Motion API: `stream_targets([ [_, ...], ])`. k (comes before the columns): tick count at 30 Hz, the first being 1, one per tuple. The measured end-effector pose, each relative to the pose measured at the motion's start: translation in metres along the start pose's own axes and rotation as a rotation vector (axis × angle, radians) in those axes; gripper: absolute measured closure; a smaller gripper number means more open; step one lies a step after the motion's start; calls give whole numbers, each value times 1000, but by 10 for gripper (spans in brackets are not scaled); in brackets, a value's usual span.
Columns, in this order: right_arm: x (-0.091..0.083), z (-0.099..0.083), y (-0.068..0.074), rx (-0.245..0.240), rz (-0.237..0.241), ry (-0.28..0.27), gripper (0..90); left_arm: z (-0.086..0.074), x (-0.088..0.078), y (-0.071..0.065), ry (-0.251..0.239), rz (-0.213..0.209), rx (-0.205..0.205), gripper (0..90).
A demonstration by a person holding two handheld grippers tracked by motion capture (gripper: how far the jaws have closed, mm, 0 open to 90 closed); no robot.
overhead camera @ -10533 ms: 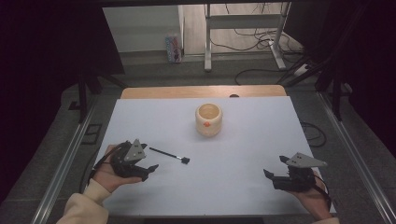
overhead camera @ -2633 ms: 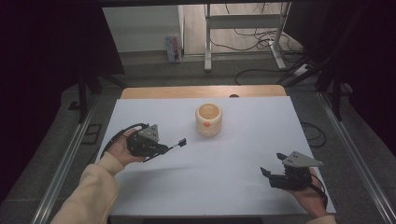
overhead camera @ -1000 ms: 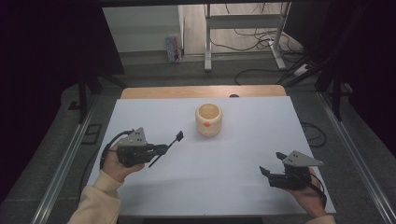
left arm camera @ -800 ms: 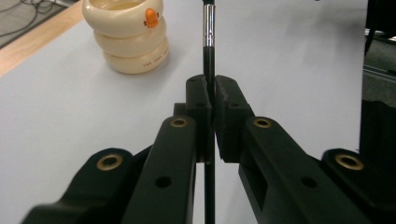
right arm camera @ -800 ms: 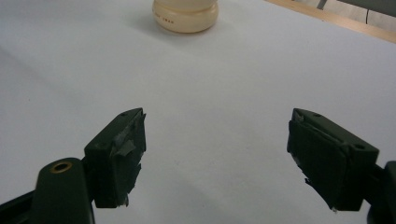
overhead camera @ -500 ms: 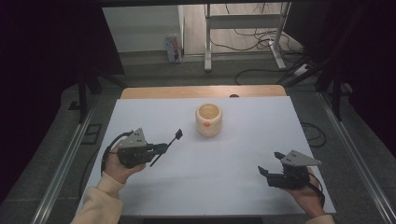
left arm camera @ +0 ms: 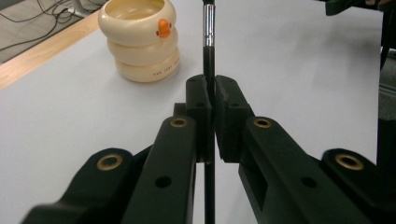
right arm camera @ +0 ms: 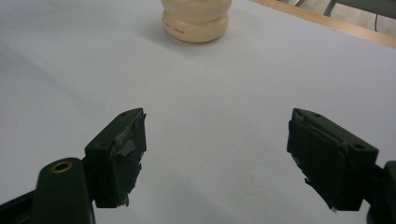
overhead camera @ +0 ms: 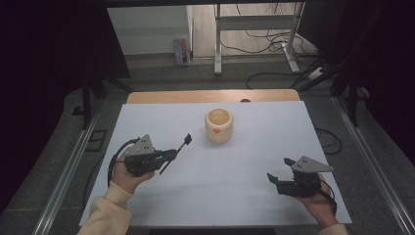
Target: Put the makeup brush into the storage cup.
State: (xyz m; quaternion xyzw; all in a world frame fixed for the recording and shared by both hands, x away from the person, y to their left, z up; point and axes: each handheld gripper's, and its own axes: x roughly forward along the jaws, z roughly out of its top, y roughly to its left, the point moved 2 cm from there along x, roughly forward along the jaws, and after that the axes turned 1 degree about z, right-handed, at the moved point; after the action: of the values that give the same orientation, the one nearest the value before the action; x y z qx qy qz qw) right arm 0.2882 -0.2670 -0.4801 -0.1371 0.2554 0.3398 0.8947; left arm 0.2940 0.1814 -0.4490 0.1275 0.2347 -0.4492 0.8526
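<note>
L claw point(left arm camera: 209, 100) clamps 1 black brush point(overhead camera: 174, 152); R claw point(right arm camera: 215, 158) released; 1 cream cup point(overhead camera: 219, 125) nearby.

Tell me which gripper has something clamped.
The left gripper: its jaws are shut on a thin black brush angled toward the cream duck pot. The right gripper stands wide open, nothing between.

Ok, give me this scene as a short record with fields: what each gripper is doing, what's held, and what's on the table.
left gripper: shut on the brush, off the table
brush: thin black stick with a metal collar, head pointing toward the cup
right gripper: open, nothing between the jaws, low at the table's near right
cup: cream, ringed, orange beak, upright at the table's middle back
table: white top, wooden far edge
</note>
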Motion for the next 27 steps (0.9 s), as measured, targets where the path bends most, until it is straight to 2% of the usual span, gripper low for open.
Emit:
stream_targets([
  [8,11,9,8,1,36,-18,198,4,3,-4,-17,-10,-13,857],
  [10,16,12,12,-5,52,-17,197,5,3,-5,-21,-10,-13,857],
  [13,21,17,19,18,91,-32,197,5,3,-5,-24,-9,-16,857],
  [16,27,23,28,18,122,-44,198,5,4,-6,-23,-10,-26,857],
  [27,40,32,43,15,159,-46,199,7,10,-8,-24,-13,-39,857],
])
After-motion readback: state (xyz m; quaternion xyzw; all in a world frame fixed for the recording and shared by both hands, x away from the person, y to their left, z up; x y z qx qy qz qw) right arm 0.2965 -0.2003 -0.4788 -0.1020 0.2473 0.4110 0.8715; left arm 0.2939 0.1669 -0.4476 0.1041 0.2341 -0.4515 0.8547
